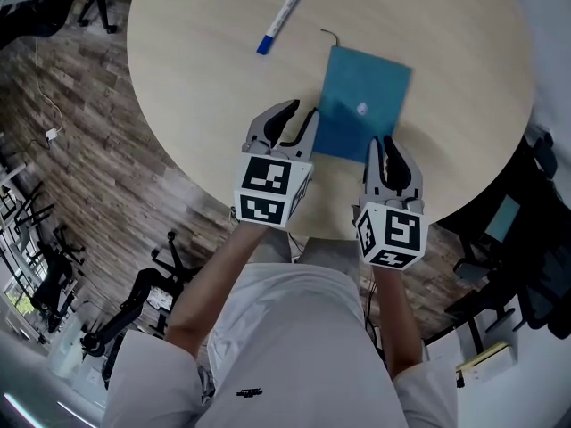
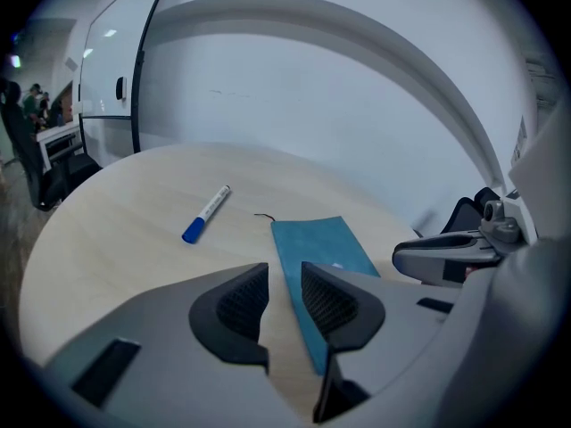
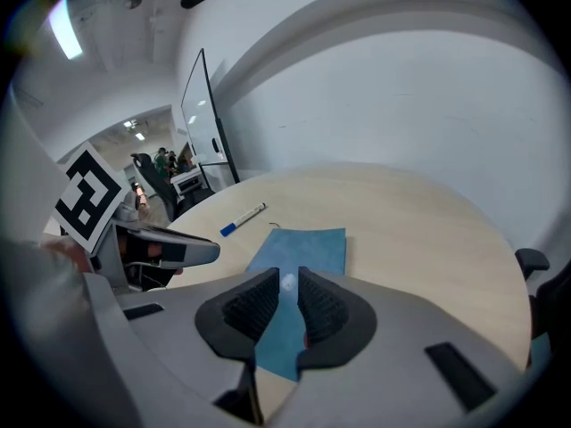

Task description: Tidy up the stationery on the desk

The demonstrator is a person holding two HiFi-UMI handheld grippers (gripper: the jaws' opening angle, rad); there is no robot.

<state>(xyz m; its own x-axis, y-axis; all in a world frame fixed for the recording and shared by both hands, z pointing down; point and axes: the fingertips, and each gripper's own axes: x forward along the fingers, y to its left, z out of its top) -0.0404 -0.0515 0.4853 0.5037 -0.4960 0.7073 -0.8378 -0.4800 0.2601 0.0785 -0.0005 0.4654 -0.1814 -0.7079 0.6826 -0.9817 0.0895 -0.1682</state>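
Round pale-wood worktop (image 1: 178,43). Grey-brown plank floor (image 1: 80,150). Black office chairs (image 1: 134,303) lower left. Curved white wall (image 2: 312,105) behind worktop. Glass partition (image 3: 207,123) left; bright ceiling light (image 3: 64,25) above.

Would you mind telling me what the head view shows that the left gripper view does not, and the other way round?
Only the head view shows the wood-plank floor, a black office chair and the person's forearms. Only the left gripper view shows the curved white wall and the narrow empty gap between the left gripper's jaws. Both show the round pale wooden table, the white marker pen with a blue cap, the flat teal-blue notebook and the right gripper.
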